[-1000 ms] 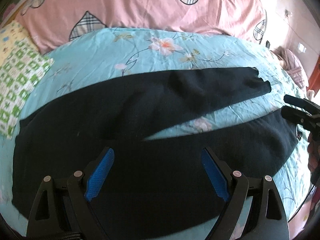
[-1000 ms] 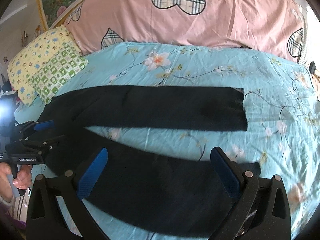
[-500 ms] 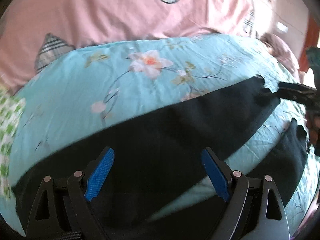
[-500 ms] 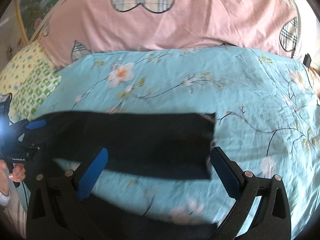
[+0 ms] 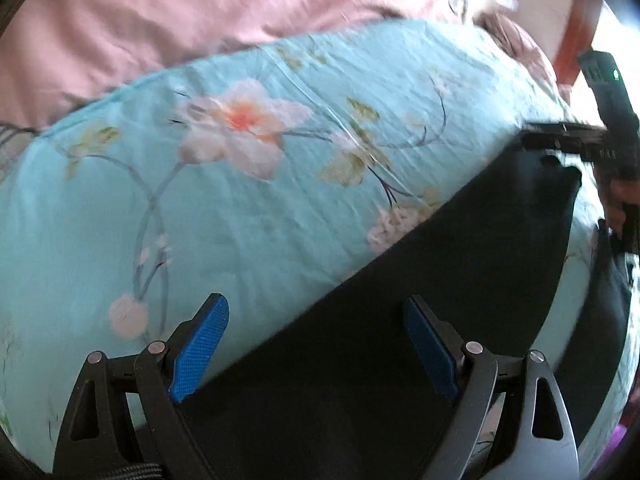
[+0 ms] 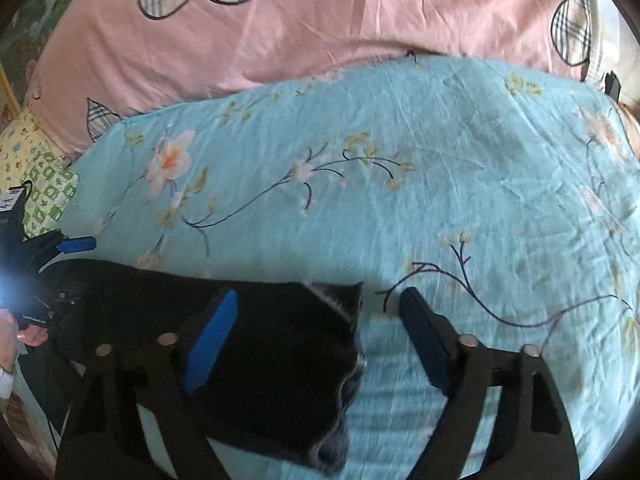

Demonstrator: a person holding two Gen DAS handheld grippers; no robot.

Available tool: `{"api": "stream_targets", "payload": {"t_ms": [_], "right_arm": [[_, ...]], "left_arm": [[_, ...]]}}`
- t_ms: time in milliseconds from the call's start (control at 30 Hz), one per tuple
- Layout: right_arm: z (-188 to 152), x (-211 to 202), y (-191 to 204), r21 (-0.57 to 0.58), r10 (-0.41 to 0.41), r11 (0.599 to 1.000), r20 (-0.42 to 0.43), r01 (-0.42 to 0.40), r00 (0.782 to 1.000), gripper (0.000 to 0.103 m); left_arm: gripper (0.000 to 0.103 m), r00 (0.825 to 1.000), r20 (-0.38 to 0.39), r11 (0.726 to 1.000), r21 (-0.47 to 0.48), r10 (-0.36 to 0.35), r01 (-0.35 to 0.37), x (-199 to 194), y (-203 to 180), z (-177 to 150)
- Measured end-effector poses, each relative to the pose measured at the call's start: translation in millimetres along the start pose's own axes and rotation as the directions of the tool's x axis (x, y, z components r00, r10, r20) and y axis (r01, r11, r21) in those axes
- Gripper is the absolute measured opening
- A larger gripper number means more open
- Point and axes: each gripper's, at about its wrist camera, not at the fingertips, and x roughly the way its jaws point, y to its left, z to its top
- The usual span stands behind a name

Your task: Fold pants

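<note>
**Two open grippers reach the far trouser leg**

Left wrist view: the left gripper (image 5: pixel 316 344) hangs with its blue-padded fingers (image 5: pixel 200 346) spread wide and nothing between them. A second ago this camera took in the whole pair of black pants (image 5: pixel 420 320) spread on the bed (image 5: pixel 240 208), both legs splayed apart in a V. Now it sits much closer and further in, over the far leg, whose upper edge runs diagonally between the fingers toward the hem at upper right. There the right gripper (image 5: pixel 560 140) meets the cuff end; motion blur hides whether it touches the cloth.

Right wrist view: the right gripper (image 6: pixel 320 320) is likewise wide open and holds nothing. The far leg's cuff (image 6: pixel 344 320) lies partly between the fingers, the left pad over the fabric and the right pad over bare floral sheet. One second back the cuff was well ahead of the fingers, so the tool has advanced onto it. At the left edge the left gripper (image 6: pixel 60 248) sits by the waist end of the same leg, beside the green-patterned pillow (image 6: pixel 48 196).

Judgement: both tools have lined up on the far leg, probably to pinch it and bring it over the near leg; neither grip is made yet
</note>
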Motion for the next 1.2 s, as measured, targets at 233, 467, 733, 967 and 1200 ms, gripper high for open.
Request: {"api": "stream_targets", "payload": {"t_ms": [233, 467, 733, 967, 1200], "right_arm": [[2.8, 2.4, 0.5, 0.006, 0.02, 1.0, -0.005, -0.02, 1.0, 0.032], [-3.8, -23.7, 4.9, -0.006, 0.064, 0.998, 0.043, -0.064, 0.997, 0.01], [-24.5, -76.1, 6.7, -0.087, 0.187, 0.98, 0.121, -0.177, 0.975, 0.009], [-60.1, -103.3, -3.6, -0.141, 0.268, 0.958, 0.124, -0.25, 0.956, 0.009], [-98.1, -115.2, -9.4, -0.17, 0.291, 0.947, 0.097, -0.272, 0.952, 0.009]], "left_arm": [[0.063, 0.992, -0.101, 0.992, 0.094, -0.08, 0.09, 20.9, -13.4, 7.8], [0.008, 0.987, -0.106, 0.985, 0.114, -0.117, 0.129, -3.5, -33.0, -6.3], [0.006, 0.991, -0.022, 0.988, 0.082, -0.133, 0.134, -74.1, -65.5, -40.3], [0.005, 0.986, 0.013, 0.985, 0.034, -0.167, 0.166, -109.4, -104.6, -71.3], [0.005, 0.982, 0.021, 0.982, 0.011, -0.187, 0.187, -124.6, -133.7, -104.9]]}}
